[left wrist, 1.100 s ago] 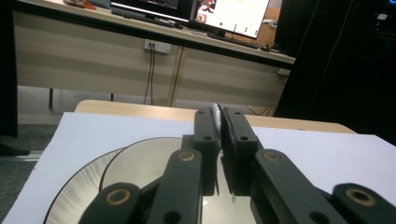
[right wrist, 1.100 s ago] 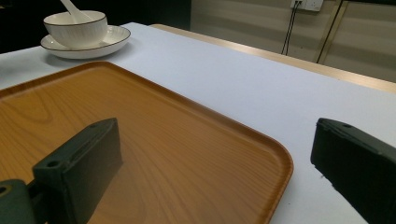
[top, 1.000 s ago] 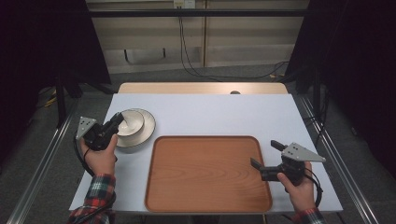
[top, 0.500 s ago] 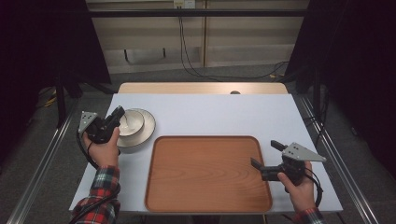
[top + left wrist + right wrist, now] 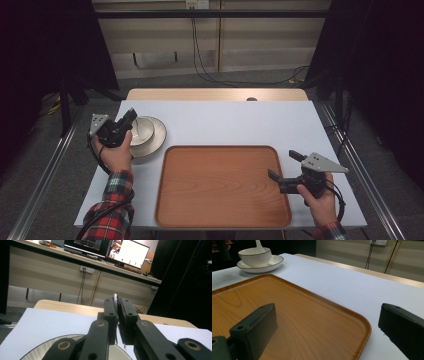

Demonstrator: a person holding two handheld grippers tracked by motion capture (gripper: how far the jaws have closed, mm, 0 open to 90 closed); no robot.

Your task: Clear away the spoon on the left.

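Observation:
A white bowl (image 5: 142, 131) sits on a white plate (image 5: 156, 142) at the table's left; the right gripper view shows the bowl (image 5: 254, 256) and plate (image 5: 272, 263) far off. A white spoon (image 5: 259, 245) stands in the bowl. My left gripper (image 5: 131, 114) reaches over the bowl's left rim and is shut on the spoon's thin handle (image 5: 115, 297), which sticks up between the closed jaws of my left gripper (image 5: 117, 305). My right gripper (image 5: 282, 165) stands open at the right edge of a wooden tray (image 5: 222, 185), nothing between its jaws (image 5: 324, 320).
The tray (image 5: 287, 312) lies bare at the front middle of the white table (image 5: 240, 117). A wooden strip runs along the table's far edge (image 5: 215, 94). Beyond it are a wall with cables and desks with monitors (image 5: 130, 252).
My left hand has shifted a little away from the person, along the bowl's left side, jaws staying shut. The right hand has kept still.

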